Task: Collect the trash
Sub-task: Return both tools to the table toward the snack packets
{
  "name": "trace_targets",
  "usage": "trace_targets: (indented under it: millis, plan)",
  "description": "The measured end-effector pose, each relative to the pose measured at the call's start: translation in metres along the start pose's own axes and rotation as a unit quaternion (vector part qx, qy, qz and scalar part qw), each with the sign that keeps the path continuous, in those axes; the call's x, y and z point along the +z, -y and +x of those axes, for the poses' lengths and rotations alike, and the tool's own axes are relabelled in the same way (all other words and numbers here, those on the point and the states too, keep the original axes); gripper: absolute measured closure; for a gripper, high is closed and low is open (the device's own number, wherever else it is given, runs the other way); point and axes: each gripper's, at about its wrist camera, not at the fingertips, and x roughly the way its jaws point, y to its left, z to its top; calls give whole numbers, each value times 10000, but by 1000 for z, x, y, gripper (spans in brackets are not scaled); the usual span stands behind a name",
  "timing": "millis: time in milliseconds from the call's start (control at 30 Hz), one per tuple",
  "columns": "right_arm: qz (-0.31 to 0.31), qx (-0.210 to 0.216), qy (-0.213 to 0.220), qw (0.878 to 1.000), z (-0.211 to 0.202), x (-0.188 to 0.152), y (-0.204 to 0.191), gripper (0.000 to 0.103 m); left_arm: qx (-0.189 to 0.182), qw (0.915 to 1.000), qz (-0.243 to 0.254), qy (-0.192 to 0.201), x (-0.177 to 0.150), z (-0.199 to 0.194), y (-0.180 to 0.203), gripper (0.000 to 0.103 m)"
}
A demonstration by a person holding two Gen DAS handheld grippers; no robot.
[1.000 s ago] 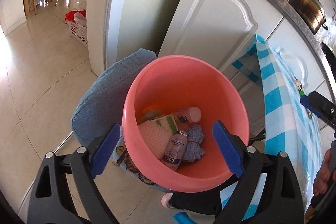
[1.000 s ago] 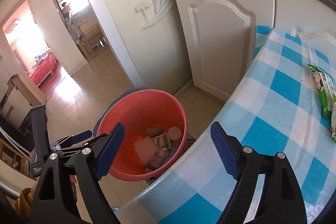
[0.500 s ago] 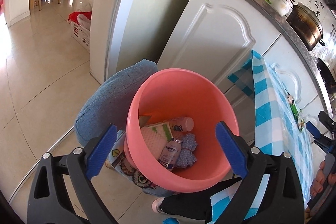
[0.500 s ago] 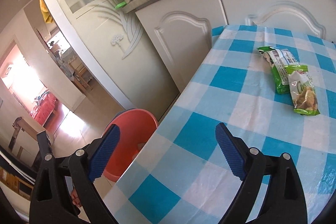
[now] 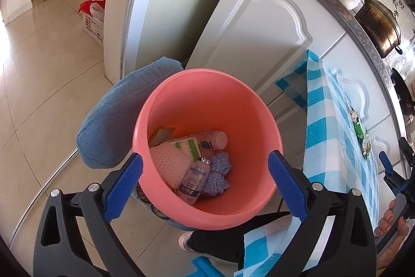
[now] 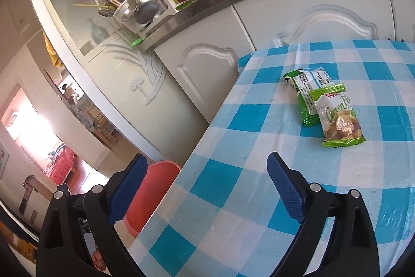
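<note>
Already two risks show. Right gripper (image 6: pixel 205 188), jaws wide and just opened further, nothing between them, sits lower centre of its view; the two green snack wrappers (image 6: pixel 324 105) lie overlapped at right centre on the checked tablecloth (image 6: pixel 233 121). Flat, slick film: pads could slide over it, pinch cloth instead, or lift one packet and leave the other.

Left gripper (image 5: pixel 205 188), jaws also spread wide and just opened further, empty, hangs over the pink bucket (image 5: pixel 207 85) at frame centre. The bucket stands just beside the table edge, so a wrapper dragged off could drop outside it.

Bucket contents: small bottle (image 5: pixel 193 179), second bottle (image 5: pixel 211 140), pink sponge (image 5: pixel 168 160), patterned cloth scrap (image 5: pixel 219 174), card piece (image 5: pixel 163 134).
</note>
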Motion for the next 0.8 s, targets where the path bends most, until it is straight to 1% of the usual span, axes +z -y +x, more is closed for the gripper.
trace_targets:
  millis: [33, 67, 167, 367, 500, 600, 800]
  plan:
    - [62, 20, 40, 10000, -2, 1, 4, 7, 7, 10000, 41, 3, 0, -1, 3, 6]
    - [129, 44, 93, 9999, -6, 1, 9, 6, 12, 10000, 93, 12, 1, -2, 7, 6]
    - [311, 172, 209, 9991, -16, 2, 22, 5, 25, 9997, 248, 64, 2, -7, 21, 6]
    - [825, 381, 238, 9956, -31, 6, 52, 5, -49, 9991, 416, 70, 0, -11, 45, 6]
    - [1024, 362, 454, 9930, -48, 10, 66, 5, -96, 9981, 604, 77, 0, -16, 65, 6]
    - [1116, 355, 633, 9911, -62, 12, 77, 5, -209, 9970, 741, 84, 0, -19, 83, 6]
    - [1386, 327, 856, 9861, -84, 11, 103, 5, -412, 9933, 1080, 25, -6, -19, 126, 6]
